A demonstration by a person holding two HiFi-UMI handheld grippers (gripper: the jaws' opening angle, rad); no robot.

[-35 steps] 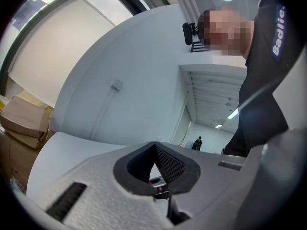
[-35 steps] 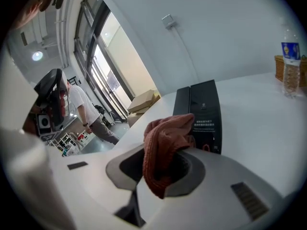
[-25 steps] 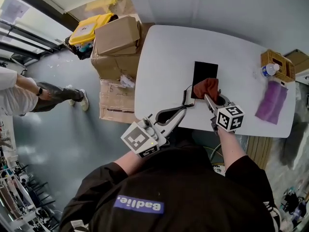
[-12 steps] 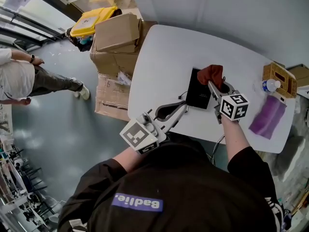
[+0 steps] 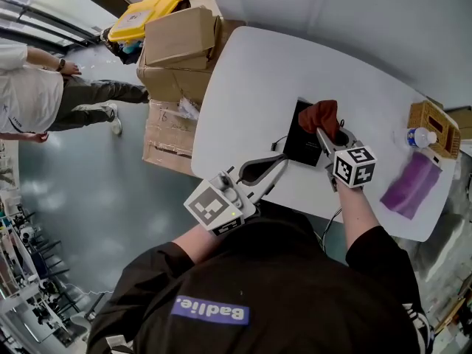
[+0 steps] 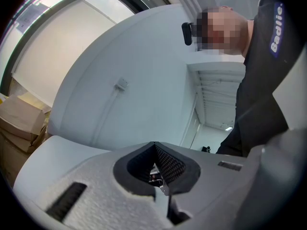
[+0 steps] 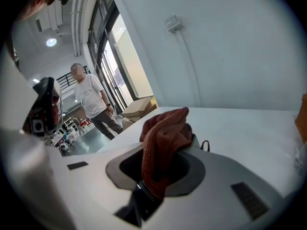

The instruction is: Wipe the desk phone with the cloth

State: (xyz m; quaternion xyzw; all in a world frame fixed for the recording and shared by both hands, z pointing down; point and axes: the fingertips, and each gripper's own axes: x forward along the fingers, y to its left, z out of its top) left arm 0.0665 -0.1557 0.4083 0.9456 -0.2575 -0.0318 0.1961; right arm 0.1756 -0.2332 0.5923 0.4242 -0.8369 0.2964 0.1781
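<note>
The black desk phone (image 5: pixel 302 143) lies flat on the white table (image 5: pixel 258 80), its coiled cord (image 5: pixel 279 145) at its left edge. My right gripper (image 5: pixel 322 130) is shut on a rust-red cloth (image 5: pixel 322 114), which rests over the phone's far right corner. In the right gripper view the cloth (image 7: pixel 163 138) bulges up out of the closed jaws of that gripper (image 7: pixel 165 150) and hides the phone. My left gripper (image 5: pixel 276 167) hovers at the table's near edge, left of the phone. In the left gripper view this gripper (image 6: pixel 156 145) is shut and holds nothing.
A wicker basket (image 5: pixel 430 119), a bottle (image 5: pixel 417 136) and a purple cloth (image 5: pixel 410 184) sit at the table's right end. Cardboard boxes (image 5: pixel 179 48) and a yellow bin (image 5: pixel 144 17) stand on the floor to the left. A person (image 5: pixel 40 98) stands farther left.
My right gripper has carried the cloth from the phone's near end to its far right corner. The left gripper has barely moved. The person on the floor has shifted position.
</note>
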